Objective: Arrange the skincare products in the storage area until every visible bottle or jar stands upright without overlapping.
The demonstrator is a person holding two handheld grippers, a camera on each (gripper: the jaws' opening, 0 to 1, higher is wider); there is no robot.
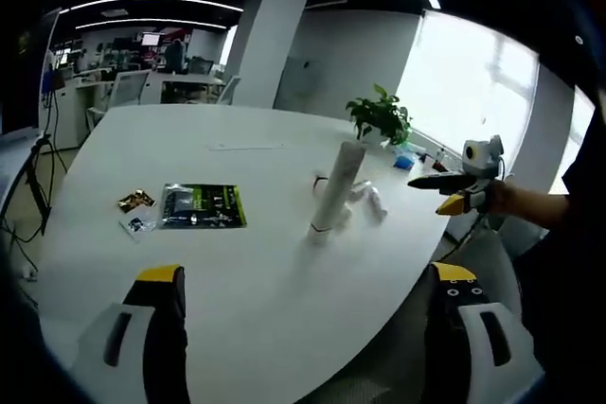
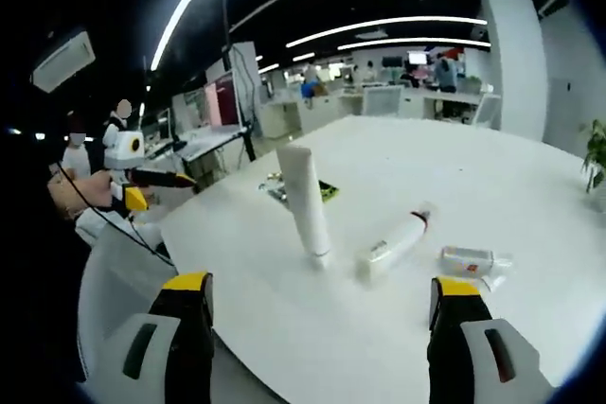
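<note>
White office surface [image 2: 530, 186] carries one upright tube [image 2: 307, 203], with a second tube [image 2: 396, 241] and small bottle [image 2: 473, 260] lying beside it. Both tools, left [image 1: 308, 290] and right [image 2: 322, 305], are spread, holding nothing. A careless reach could topple the standing tube.

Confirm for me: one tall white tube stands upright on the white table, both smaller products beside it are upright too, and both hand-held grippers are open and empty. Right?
Not quite. The tall white tube does stand upright on the white table, but the smaller tube and small bottle beside it lie on their sides, as the right gripper view shows. Both hand-held grippers are open and empty.
</note>
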